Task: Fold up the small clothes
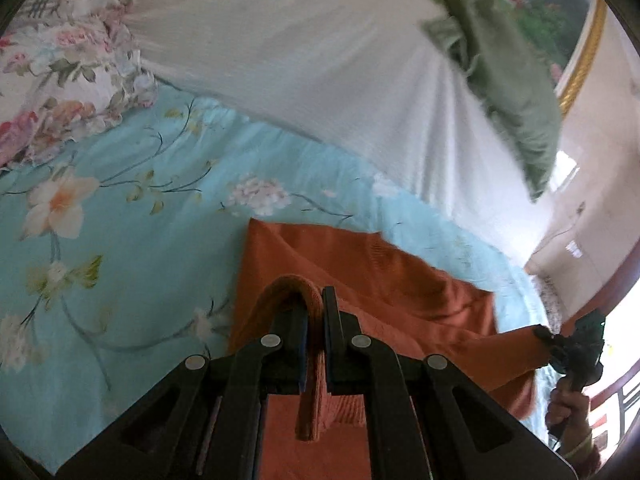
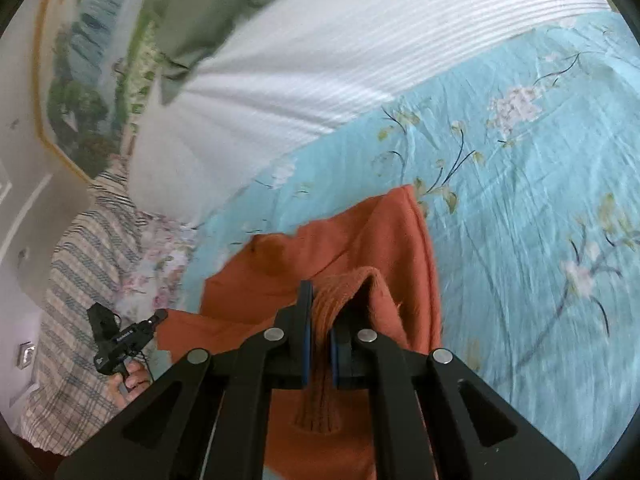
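An orange knit garment (image 1: 380, 280) hangs stretched between both grippers above the blue flowered bedsheet (image 1: 132, 240). My left gripper (image 1: 314, 312) is shut on a ribbed hem of the garment, which loops over its left finger. The right gripper (image 1: 548, 338) shows at the far right of that view, gripping the garment's other corner. In the right wrist view my right gripper (image 2: 320, 316) is shut on a ribbed edge of the orange garment (image 2: 360, 240). The left gripper (image 2: 158, 316) appears at the left there, held by a hand, pinching the far corner.
A white striped cover (image 1: 320, 60) lies beyond the sheet, with a green cloth (image 1: 504, 80) on it. Flowered and plaid pillows (image 1: 60, 60) sit at the left. A framed landscape picture (image 2: 84, 80) hangs on the wall. The bedsheet (image 2: 520, 200) spreads right.
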Action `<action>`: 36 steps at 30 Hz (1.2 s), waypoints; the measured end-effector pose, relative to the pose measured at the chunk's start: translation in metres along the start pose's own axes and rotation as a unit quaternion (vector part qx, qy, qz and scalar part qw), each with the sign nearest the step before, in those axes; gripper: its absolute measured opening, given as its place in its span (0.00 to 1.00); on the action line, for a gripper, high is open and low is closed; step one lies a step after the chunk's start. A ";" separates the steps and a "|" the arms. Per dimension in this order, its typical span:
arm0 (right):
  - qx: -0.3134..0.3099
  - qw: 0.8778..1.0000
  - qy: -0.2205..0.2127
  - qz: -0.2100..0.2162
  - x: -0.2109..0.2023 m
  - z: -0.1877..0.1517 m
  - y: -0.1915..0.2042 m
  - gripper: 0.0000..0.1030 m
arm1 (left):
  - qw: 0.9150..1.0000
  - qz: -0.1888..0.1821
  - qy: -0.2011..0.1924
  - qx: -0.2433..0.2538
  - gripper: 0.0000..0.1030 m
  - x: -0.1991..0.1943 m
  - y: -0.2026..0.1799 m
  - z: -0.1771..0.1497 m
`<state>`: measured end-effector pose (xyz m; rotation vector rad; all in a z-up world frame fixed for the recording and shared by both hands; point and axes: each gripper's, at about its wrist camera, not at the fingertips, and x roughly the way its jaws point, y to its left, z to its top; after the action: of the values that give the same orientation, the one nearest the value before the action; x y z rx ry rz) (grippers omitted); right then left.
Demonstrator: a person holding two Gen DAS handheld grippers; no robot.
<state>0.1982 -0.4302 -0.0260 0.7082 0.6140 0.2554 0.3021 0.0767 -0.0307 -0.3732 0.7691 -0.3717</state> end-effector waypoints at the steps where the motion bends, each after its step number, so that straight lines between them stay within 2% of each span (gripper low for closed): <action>1: 0.003 1.000 0.004 -0.004 0.006 0.003 -0.004 0.08 | 1.000 0.007 0.004 -0.004 0.04 0.010 0.004 0.003; 4: 0.010 1.000 0.012 -0.014 0.024 0.008 -0.015 0.08 | 1.000 0.021 0.010 -0.016 0.04 0.029 0.016 0.007; 6: 0.014 0.999 0.027 -0.041 0.038 0.008 -0.024 0.08 | 0.999 0.032 0.017 -0.026 0.04 0.043 0.024 0.008; 8: 0.033 0.995 0.057 -0.069 0.049 0.005 -0.035 0.09 | 0.998 0.048 0.036 -0.032 0.05 0.061 0.029 0.008; 9: 0.043 0.995 0.060 -0.070 0.050 0.004 -0.037 0.09 | 0.996 0.063 0.057 -0.034 0.06 0.073 0.033 0.006; 10: 0.055 0.995 0.056 -0.062 0.046 0.001 -0.040 0.11 | 0.995 0.067 0.065 -0.037 0.07 0.077 0.034 0.004; 11: 0.058 0.995 0.049 -0.060 0.039 -0.002 -0.040 0.18 | 0.994 0.068 0.070 -0.041 0.07 0.078 0.036 0.002; 12: 0.055 0.995 0.038 -0.070 0.029 -0.004 -0.037 0.23 | 0.994 0.064 0.071 -0.048 0.09 0.075 0.038 -0.001; 13: 0.045 0.995 0.021 -0.087 0.016 -0.007 -0.032 0.32 | 0.994 0.060 0.071 -0.051 0.12 0.070 0.038 -0.004; 14: 0.034 0.994 0.005 -0.102 0.005 -0.010 -0.027 0.37 | 0.995 0.059 0.070 -0.050 0.21 0.064 0.036 -0.008; 15: 0.021 0.993 -0.010 -0.113 -0.006 -0.014 -0.020 0.37 | 0.995 0.060 0.068 -0.047 0.30 0.057 0.033 -0.011; 16: 0.003 0.993 -0.018 -0.113 -0.014 -0.020 -0.010 0.37 | 0.995 0.060 0.066 -0.037 0.32 0.048 0.026 -0.017; 17: -0.017 0.995 -0.010 -0.099 -0.014 -0.025 0.000 0.37 | 0.996 0.052 0.067 -0.022 0.33 0.040 0.017 -0.026; 19: -0.073 0.995 0.041 -0.059 0.001 -0.042 0.026 0.37 | 0.996 0.029 0.081 0.008 0.33 0.031 -0.005 -0.043; 21: -0.116 0.988 0.095 -0.034 0.023 -0.059 0.045 0.37 | 0.992 0.000 0.116 0.051 0.35 0.036 -0.033 -0.066; 22: -0.142 0.981 0.130 -0.031 0.039 -0.069 0.054 0.37 | 0.989 -0.006 0.132 0.070 0.35 0.042 -0.044 -0.074; 25: -0.186 0.966 0.158 -0.086 0.065 -0.072 0.057 0.32 | 0.978 0.016 0.158 0.133 0.36 0.060 -0.071 -0.090; 27: -0.182 0.967 0.140 -0.108 0.071 -0.056 0.052 0.32 | 0.974 0.035 0.162 0.152 0.36 0.072 -0.076 -0.086; 30: -0.173 0.967 0.093 -0.163 0.073 -0.026 0.044 0.32 | 0.977 0.055 0.152 0.141 0.35 0.086 -0.070 -0.061; 32: -0.145 0.970 0.045 -0.191 0.064 -0.003 0.034 0.34 | 0.980 0.077 0.137 0.122 0.35 0.095 -0.061 -0.036; 34: -0.108 0.974 -0.003 -0.201 0.049 0.017 0.026 0.34 | 0.982 0.115 0.111 0.105 0.36 0.100 -0.052 -0.013; 35: -0.099 0.973 -0.013 -0.206 0.044 0.020 0.025 0.34 | 0.982 0.139 0.092 0.093 0.37 0.099 -0.046 -0.001; 36: -0.086 0.974 -0.025 -0.207 0.036 0.022 0.022 0.34 | 0.983 0.148 0.080 0.075 0.39 0.096 -0.037 0.010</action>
<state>0.2398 -0.4108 -0.0133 0.4048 0.6672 -0.0948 0.3661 0.0027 -0.0645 -0.0846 0.9335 -0.1792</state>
